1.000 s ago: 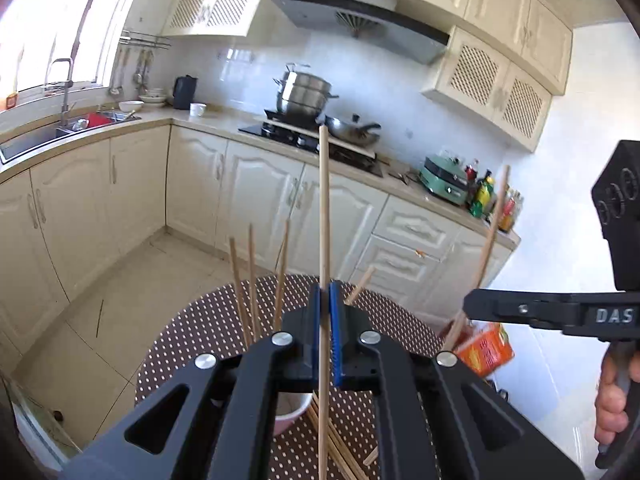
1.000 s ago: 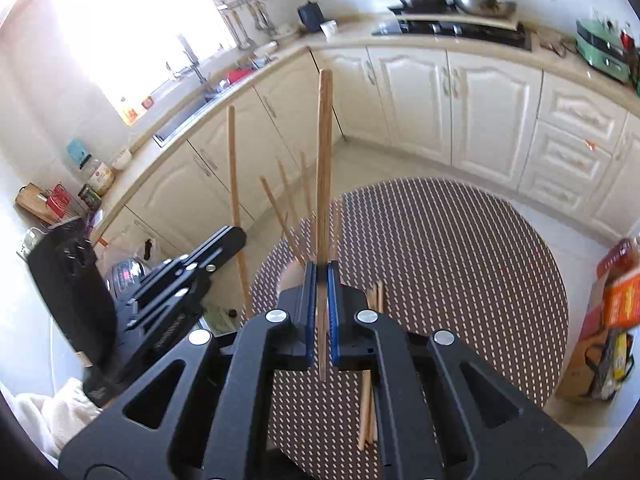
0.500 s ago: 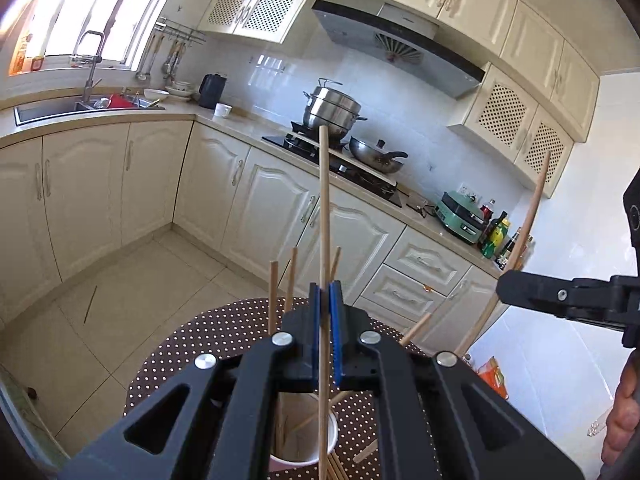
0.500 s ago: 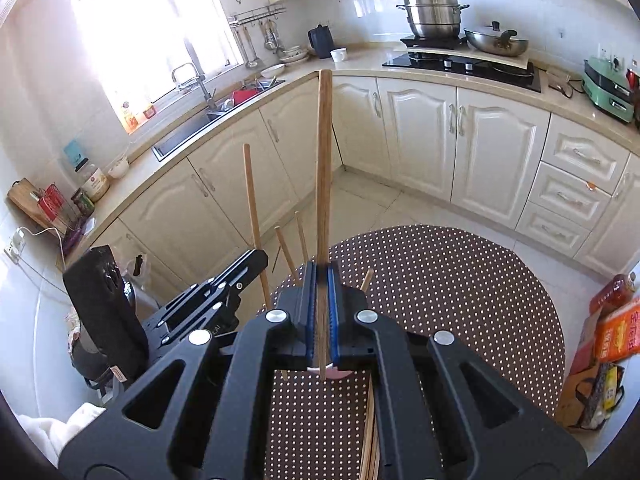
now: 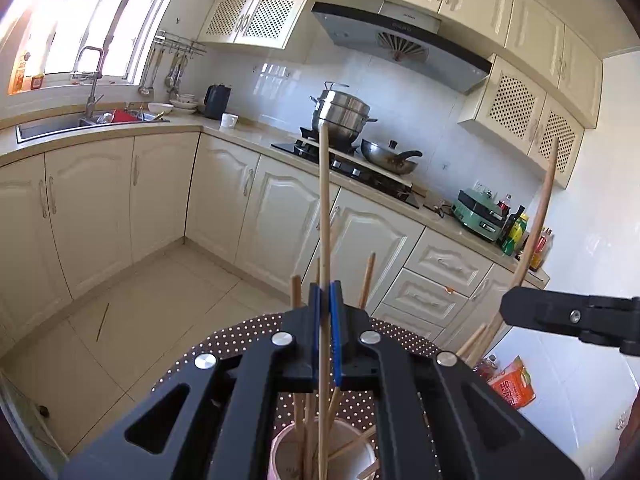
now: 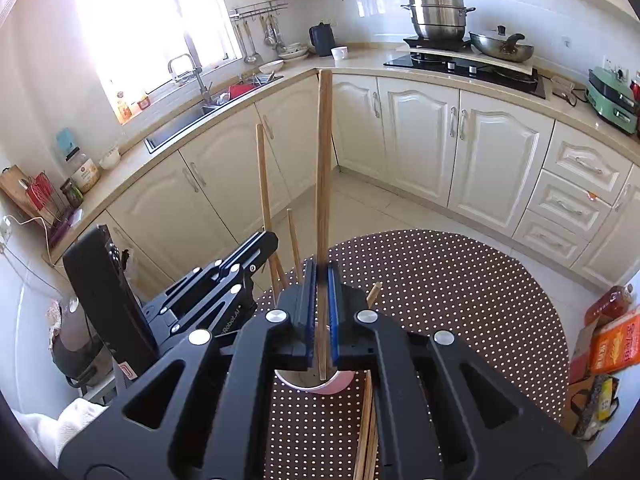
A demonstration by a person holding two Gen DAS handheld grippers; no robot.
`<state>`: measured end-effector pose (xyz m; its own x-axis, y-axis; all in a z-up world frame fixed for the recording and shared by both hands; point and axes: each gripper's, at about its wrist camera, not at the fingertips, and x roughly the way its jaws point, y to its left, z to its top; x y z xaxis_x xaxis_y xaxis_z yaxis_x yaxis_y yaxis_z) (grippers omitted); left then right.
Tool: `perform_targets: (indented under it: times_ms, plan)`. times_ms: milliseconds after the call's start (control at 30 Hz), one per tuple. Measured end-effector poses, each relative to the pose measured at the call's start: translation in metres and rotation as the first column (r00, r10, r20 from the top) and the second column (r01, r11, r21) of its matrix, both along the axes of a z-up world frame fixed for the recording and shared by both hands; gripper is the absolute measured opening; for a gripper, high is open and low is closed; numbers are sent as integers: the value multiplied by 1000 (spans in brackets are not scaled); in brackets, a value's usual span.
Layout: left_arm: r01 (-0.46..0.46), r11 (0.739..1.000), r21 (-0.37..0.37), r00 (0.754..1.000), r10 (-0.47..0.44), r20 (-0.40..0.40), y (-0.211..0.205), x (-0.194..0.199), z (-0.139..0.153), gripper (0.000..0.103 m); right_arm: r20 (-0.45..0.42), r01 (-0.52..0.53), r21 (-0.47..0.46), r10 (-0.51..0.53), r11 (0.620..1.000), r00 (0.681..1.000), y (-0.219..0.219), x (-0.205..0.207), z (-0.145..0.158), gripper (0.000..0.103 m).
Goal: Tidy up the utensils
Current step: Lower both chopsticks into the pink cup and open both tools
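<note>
Here both grippers pinch 1 chopstick each above the pink cup (image 5: 282, 454): left gripper (image 5: 325, 312), right gripper (image 6: 320, 296). Sticks crowding the cup at 6 o'clock could deflect either tip onto the dotted table (image 6: 460, 280).

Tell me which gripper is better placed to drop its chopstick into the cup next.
Probably the left gripper: its chopstick already reaches down inside the cup. The right gripper holds its chopstick just over the rim.

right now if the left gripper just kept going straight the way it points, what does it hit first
Probably nothing close. The left gripper, shut on a chopstick, points above the pink cup and past the dotted table toward the stove-side cabinets. Depth is unclear.
</note>
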<state>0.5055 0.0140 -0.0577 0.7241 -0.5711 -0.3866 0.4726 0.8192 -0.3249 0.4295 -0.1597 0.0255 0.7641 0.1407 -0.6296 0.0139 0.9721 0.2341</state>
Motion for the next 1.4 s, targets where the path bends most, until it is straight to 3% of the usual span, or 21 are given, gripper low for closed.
perform_targets:
  times_ms: [467,733,1133,1267,1400]
  plan:
    - [9,999,54,1000,-9,7,10,-18,-16,5,-13,-1,-3,1,1000,1000,10,-4,-21,6]
    - [-2,1000,20,999,1,40,15,-15,-13,5,-17,4,2,-4,1000,1000,13,-4,-28,6]
    - [42,997,68,998,-39,-39,13,-24,-18,7,-49,11,16,-11,1000,999,15,-6,-38,6]
    - [45,996,72,997,-41,-60,15,-27,-16,26,-58,9,20,-8,1000,998,15,-5,-40,6]
    - [48,995,83,996,-42,-75,17,-31,-16,26,-67,4,26,-2,1000,998,16,-4,-42,6]
